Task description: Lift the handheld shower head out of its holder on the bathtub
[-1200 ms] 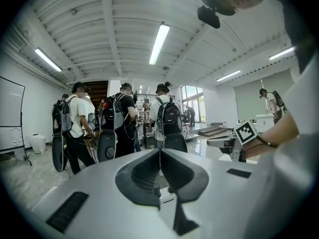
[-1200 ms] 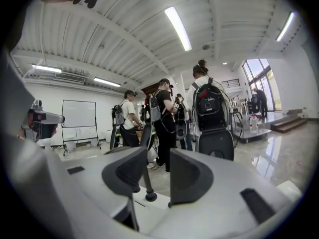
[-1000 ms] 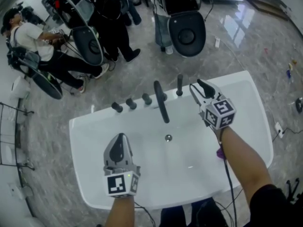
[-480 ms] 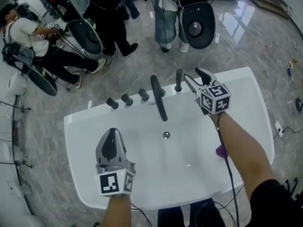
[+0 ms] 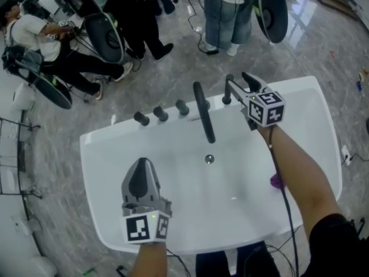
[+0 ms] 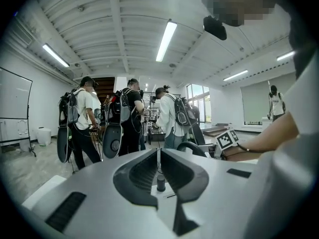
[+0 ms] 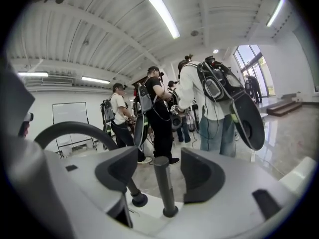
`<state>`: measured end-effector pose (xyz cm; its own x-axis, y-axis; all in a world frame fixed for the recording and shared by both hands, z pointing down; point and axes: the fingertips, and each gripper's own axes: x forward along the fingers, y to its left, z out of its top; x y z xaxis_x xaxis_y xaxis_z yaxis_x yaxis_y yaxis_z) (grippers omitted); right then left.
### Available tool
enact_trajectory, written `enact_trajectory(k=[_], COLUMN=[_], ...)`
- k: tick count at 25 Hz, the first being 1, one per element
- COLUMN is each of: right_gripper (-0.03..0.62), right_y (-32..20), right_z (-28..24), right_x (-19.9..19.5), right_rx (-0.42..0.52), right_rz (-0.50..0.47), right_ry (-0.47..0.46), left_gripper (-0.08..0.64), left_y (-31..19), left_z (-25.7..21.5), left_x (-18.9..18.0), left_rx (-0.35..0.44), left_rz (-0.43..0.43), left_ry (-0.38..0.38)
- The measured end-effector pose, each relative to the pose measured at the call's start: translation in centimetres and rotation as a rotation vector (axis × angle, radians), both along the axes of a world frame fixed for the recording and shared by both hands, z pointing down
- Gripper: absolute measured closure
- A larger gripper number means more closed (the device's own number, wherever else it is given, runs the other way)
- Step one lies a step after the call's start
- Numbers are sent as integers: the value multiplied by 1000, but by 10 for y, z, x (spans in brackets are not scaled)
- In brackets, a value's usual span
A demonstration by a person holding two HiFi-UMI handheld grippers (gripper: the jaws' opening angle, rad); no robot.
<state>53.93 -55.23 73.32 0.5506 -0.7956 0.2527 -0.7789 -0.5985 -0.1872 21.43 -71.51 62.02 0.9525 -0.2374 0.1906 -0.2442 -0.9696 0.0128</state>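
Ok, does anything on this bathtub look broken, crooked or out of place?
Nothing stands out. The handheld shower head stands upright in its holder on the rim of the bathtub, the three knobs sit in a row beside the spout, and no crack or spill shows.

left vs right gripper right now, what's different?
Left gripper: jaws shut, empty, over the tub basin. Right gripper: jaws have just been opening, wide apart, shower head upright between them, untouched, at the far rim. Both carry a marker cube.
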Motion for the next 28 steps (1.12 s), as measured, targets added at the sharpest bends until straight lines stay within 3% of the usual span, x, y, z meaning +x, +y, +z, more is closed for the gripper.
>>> enact_trajectory(k=[6,18,22,28], right_gripper=[322,324,343,402], right_y=[-18,-21,-30,-23], right_z=[28,52,57,77], right_x=[-5,10,11,16], right_rx=[-94,-50,-88,-108], right_rz=[-49,29,8,39], right_ry=[30,-70,-35,-65], left_gripper=[545,545,545,545], left_y=[-9,-26,-14,-13], left_z=[15,19,18,20], left_x=[-19,-47,-47,-54], left_rx=[-2,42,109,109], left_rz=[-19,-35,13,12], left_ry=[-19,-75,-105,-104])
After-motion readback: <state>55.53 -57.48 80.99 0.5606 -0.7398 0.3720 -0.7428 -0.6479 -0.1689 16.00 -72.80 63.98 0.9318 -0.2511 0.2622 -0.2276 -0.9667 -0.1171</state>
